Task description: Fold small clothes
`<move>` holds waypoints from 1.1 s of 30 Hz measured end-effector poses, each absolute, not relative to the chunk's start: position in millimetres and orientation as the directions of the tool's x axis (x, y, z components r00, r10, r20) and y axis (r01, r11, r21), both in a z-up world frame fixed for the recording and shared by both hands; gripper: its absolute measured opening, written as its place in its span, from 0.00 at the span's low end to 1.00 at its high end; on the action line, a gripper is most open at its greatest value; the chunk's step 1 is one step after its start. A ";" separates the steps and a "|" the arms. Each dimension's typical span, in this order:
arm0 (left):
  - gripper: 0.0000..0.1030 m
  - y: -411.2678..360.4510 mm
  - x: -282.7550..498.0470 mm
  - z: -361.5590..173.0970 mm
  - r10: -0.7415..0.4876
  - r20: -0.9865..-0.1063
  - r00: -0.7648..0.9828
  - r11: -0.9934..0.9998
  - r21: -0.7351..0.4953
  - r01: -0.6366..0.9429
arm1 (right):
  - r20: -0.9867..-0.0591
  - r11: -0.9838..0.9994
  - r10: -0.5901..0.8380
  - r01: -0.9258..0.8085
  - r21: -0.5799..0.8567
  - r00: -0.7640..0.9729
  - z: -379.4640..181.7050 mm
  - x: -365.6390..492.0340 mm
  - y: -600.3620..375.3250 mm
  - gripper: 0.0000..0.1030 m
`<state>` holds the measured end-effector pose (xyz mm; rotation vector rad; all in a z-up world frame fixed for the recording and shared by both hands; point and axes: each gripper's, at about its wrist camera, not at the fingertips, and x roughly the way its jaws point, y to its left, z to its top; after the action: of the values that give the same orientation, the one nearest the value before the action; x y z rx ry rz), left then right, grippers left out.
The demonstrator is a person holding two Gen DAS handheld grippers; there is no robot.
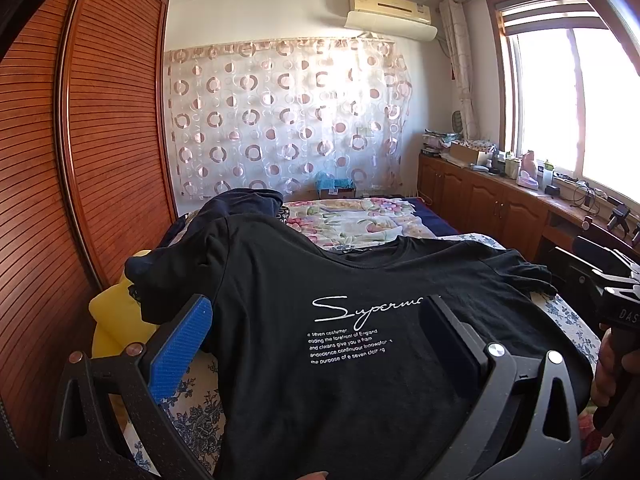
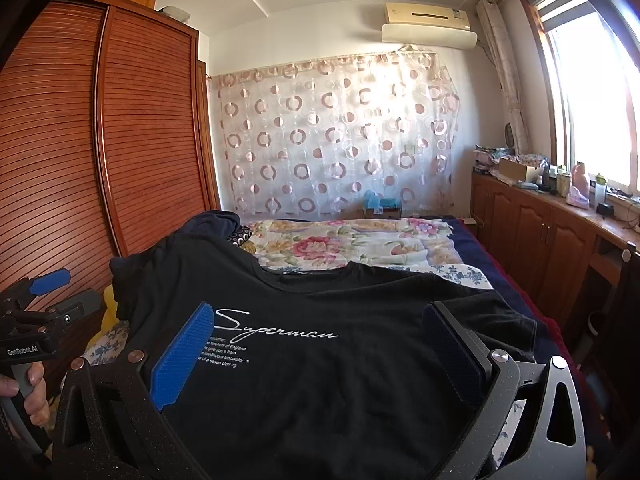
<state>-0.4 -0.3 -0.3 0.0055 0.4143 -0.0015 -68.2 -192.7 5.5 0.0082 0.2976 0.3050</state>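
T-shirt point(image 1: 340, 320), black, lies spread print-up across the lower centre of the left wrist view; the left gripper point(image 1: 316, 320) hovers wide open, holding nothing. Right wrist view: same shirt fills the lower frame, right gripper point(image 2: 320, 332) wide open, empty. No fold appears made; all folding remains.

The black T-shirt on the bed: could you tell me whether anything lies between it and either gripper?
Nothing visible does. The black T-shirt lies spread print-up on the bed, and both the left gripper and right gripper hover open directly over it, with only bare cloth showing between their fingers.
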 end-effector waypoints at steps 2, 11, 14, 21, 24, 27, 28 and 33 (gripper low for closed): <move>1.00 -0.4 -0.5 -0.4 -0.001 -0.402 0.915 1.000 0.005 0.003 | -0.288 0.954 0.297 -0.295 0.053 0.910 4.3 -68.7 -192.9 1.00; 1.00 -0.8 -1.2 -0.2 0.001 -0.400 0.917 1.000 0.007 0.003 | -0.288 0.954 0.297 -0.294 0.053 0.910 4.6 -68.9 -192.7 1.00; 1.00 -0.9 -1.3 -0.2 0.001 -0.399 0.917 1.000 0.008 0.003 | -0.289 0.954 0.297 -0.294 0.052 0.910 4.5 -68.7 -192.6 1.00; 1.00 -1.2 -1.6 -0.3 0.001 -0.397 0.918 1.000 0.009 0.003 | -0.289 0.954 0.297 -0.294 0.053 0.910 4.4 -68.6 -192.6 1.00; 1.00 -1.1 -1.6 -0.3 0.001 -0.396 0.918 1.000 0.010 0.003 | -0.289 0.954 0.297 -0.295 0.053 0.910 4.4 -68.7 -192.5 1.00; 1.00 2.7 -3.5 8.6 0.000 -0.396 0.918 1.000 0.010 0.004 | -0.289 0.954 0.297 -0.295 0.053 0.910 4.5 -68.9 -193.0 1.00; 1.00 2.9 -3.5 8.8 0.000 -0.396 0.918 1.000 0.010 0.004 | -0.289 0.954 0.297 -0.294 0.053 0.910 4.4 -68.7 -192.4 1.00; 1.00 2.6 -3.6 8.6 0.001 -0.395 0.919 1.000 0.010 0.003 | -0.289 0.954 0.297 -0.294 0.053 0.910 4.4 -68.7 -192.2 1.00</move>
<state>-3.6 2.6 8.6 0.0102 0.4062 -0.0013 -68.7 -192.2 4.4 0.0087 0.2997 0.3044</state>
